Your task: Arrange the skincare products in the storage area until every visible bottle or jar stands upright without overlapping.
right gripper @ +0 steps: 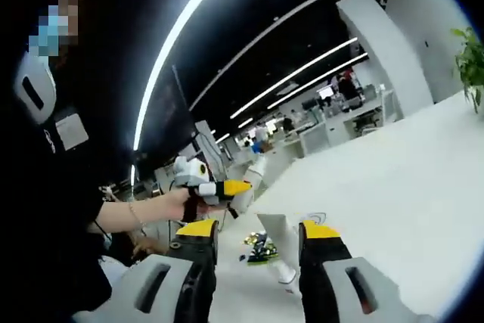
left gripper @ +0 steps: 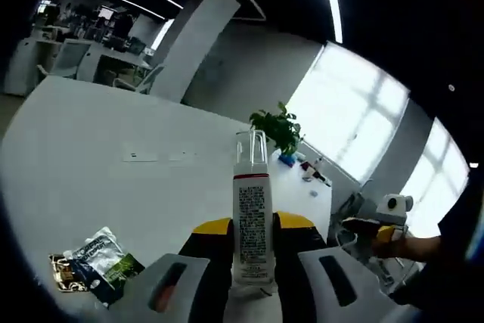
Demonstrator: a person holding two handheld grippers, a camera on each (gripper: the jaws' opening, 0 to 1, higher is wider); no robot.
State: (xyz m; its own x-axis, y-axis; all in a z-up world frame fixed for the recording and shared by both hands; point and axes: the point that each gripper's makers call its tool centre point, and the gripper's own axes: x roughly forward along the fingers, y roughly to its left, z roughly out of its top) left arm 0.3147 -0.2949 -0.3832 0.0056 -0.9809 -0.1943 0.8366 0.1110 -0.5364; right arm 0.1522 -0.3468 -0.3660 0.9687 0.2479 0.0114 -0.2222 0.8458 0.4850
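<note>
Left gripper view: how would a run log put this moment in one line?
left gripper: shut on white bottle | bottle: lifted above table | right gripper: open

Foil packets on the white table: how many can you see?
2, lying together near the table's edge: a silver one on top, a dark patterned one beneath. Others may hide behind the claw.

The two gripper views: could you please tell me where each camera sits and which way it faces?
Left gripper view: rides the left tongs, looking across the white table toward windows; its jaws clamp a clear-capped bottle.
Right gripper view: rides the right tongs, facing the person and open office, jaws apart.
Shared: the table, the sachets, the plant, and each other's tongs.
</note>
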